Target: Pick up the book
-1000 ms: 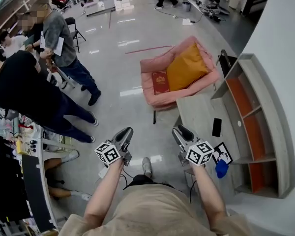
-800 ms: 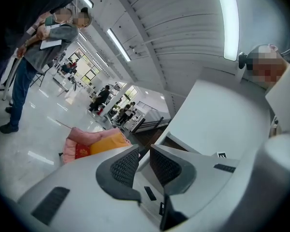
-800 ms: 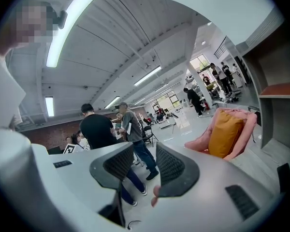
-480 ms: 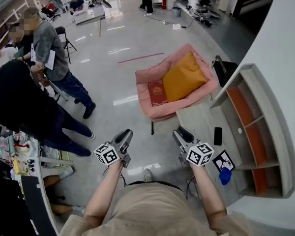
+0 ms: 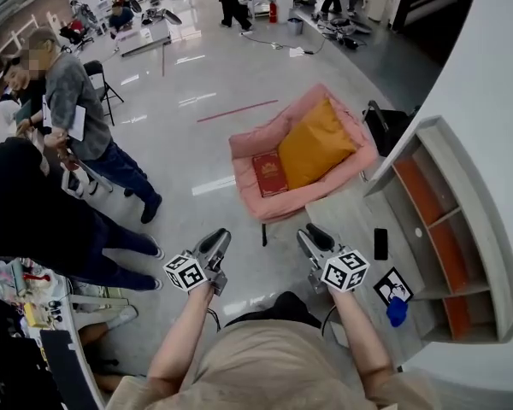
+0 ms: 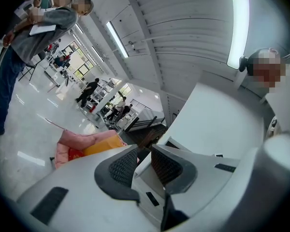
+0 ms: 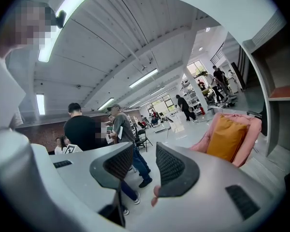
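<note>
bystanders: several people [image 5: 73,118] stand on the floor far left, well clear of my line to the target.
left gripper [image 5: 219,238]: held level and aimed at the chair. Its jaws have just been opening; there's a narrow gap now and nothing between them. I read that as prep for the grab.
book [image 5: 270,172]: red, lying flat on the seat of the pink lounge chair [image 5: 250,139], just beside the yellow pillow [image 5: 318,142]. I can't tell if they touch. It sits ahead of both grippers and well apart from them. The cover is up and the near edge exposed, so an edge pinch looks feasible.
right gripper [image 5: 310,235]: jaws apart, wider than the left's, and empty. It's tipped slightly down and runs alongside the left, so both are carried ahead for the approach.
counter [image 5: 346,203]: grey, right of the chair, carries a black phone [image 5: 380,243]. Not task-relevant.
shelf [image 5: 449,229]: far right against the white wall, with orange back panels.
stage: approach only, book untouched.
risk: the soft seat may sag under pressure and the pillow crowds the book's right side. I'd come in at the near or left edge.
</note>
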`<state>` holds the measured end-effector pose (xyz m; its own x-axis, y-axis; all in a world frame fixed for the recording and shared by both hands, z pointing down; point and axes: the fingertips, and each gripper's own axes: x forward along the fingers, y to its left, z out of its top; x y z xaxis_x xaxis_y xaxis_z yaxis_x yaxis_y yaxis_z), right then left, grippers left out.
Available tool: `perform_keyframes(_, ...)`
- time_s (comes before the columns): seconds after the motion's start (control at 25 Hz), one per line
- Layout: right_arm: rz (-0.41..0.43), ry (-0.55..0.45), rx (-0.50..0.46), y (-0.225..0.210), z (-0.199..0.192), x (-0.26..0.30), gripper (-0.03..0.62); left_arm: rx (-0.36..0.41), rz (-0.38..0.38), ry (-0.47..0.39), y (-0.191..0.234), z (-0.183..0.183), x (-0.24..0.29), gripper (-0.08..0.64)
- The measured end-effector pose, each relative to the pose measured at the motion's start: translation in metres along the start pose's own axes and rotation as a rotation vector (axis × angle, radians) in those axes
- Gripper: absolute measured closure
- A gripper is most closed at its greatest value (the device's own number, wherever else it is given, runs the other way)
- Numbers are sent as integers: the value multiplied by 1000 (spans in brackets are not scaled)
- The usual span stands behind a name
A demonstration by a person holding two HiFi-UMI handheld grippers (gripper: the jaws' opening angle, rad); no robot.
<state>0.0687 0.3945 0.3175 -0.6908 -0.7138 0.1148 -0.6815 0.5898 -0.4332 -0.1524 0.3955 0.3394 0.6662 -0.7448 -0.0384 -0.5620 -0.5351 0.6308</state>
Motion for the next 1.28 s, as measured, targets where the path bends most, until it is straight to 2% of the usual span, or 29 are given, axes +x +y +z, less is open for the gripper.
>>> perform_keyframes(0.36, 27, 40, 21, -49, 14, 31, 462, 1, 33, -3, 19, 12, 43, 474)
perform_keyframes(0.6, 64, 67, 15, -89, 43, 64, 461, -16, 74, -27, 34, 31, 81, 463)
perform_keyframes(0.84, 99, 83, 13, -125, 71, 91, 458, 1, 97, -25, 42, 46, 125, 459)
perform_keyframes(1.12, 128, 92, 22, -166, 80, 110, 456, -9, 133, -24, 62, 35, 154, 448)
perform_keyframes(1.28, 131, 100, 41, -183, 81, 122, 453, -40, 161, -21, 74, 30, 166, 445)
